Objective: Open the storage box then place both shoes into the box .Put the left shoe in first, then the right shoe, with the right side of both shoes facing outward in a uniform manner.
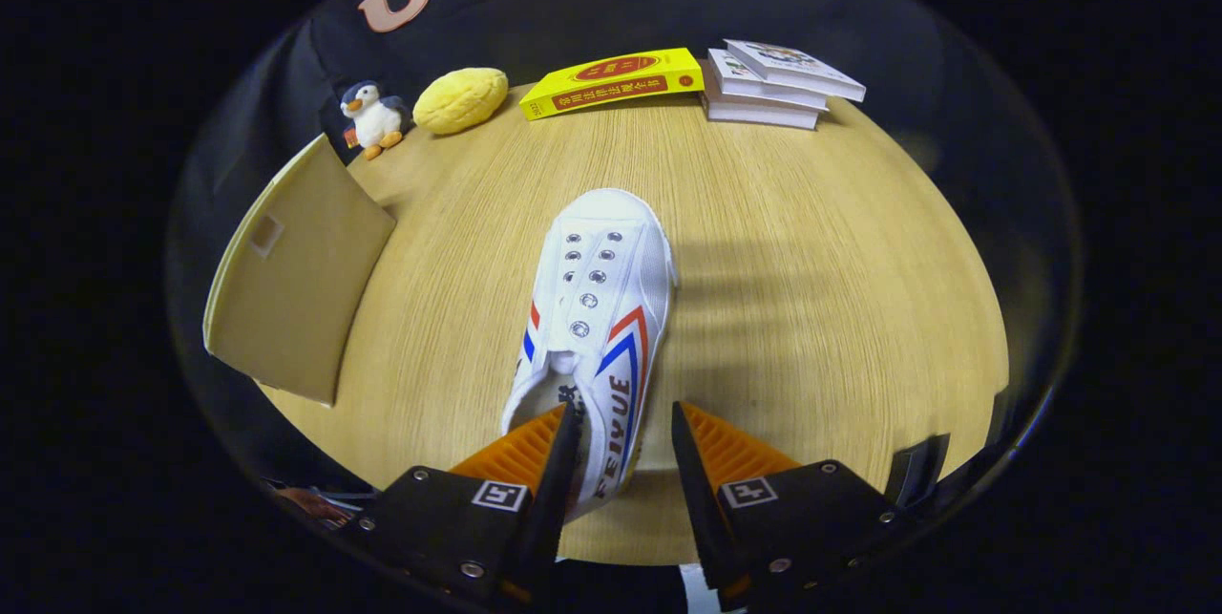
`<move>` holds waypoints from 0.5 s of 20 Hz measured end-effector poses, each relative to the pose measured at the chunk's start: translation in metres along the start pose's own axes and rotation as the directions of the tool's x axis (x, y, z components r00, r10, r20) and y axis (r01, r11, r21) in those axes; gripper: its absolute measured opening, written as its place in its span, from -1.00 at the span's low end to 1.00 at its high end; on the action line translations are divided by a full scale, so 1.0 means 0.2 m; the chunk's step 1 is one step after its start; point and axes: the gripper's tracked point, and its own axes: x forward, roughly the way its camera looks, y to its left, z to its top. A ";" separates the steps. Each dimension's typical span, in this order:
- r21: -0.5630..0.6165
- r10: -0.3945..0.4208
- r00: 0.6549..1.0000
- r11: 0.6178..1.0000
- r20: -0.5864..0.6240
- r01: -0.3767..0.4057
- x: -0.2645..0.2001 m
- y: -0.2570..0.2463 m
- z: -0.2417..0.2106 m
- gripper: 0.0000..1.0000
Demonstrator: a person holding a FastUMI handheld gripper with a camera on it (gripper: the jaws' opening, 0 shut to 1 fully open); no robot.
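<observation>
On the round wooden table, everything laid out from big to small. At nine o'clock of the table, off toward ten o'clock from the fingers: the storage box, a tan cardboard panel tilted up, most likely its lid or a flap; hard to tell whether already opened, since no interior shows. At the centre, running from the fingers toward twelve o'clock: a white canvas shoe with red and blue side stripes, toe pointing away, heel end between the fingers. Resting on the table or lifted clear of it: cannot tell. Only this one shoe here; left or right not certain from this angle.

At twelve to one o'clock on the far edge: a stack of white books, and just beside it at twelve, a yellow book lying flat. At eleven o'clock: a yellow plush cushion, then a small penguin toy just to its nine-o'clock side, near the box's far corner.

Gripper: fingers apart, the near finger against the shoe's heel opening, the other standing off from the striped side with a gap showing. Not clamped yet.

By judgement: mid-task at best. Nothing seen inside the box; this shoe yet to be gripped and carried to ten o'clock, striped right side kept outward.
</observation>
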 end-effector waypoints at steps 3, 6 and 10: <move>-0.039 0.033 0.996 0.999 0.083 -0.030 0.04 0.04 0.04 0.02; -0.062 0.052 0.989 0.997 0.139 -0.044 0.05 0.05 0.06 -0.35; 0.031 0.028 0.978 0.999 0.209 -0.035 0.06 0.01 0.10 -0.49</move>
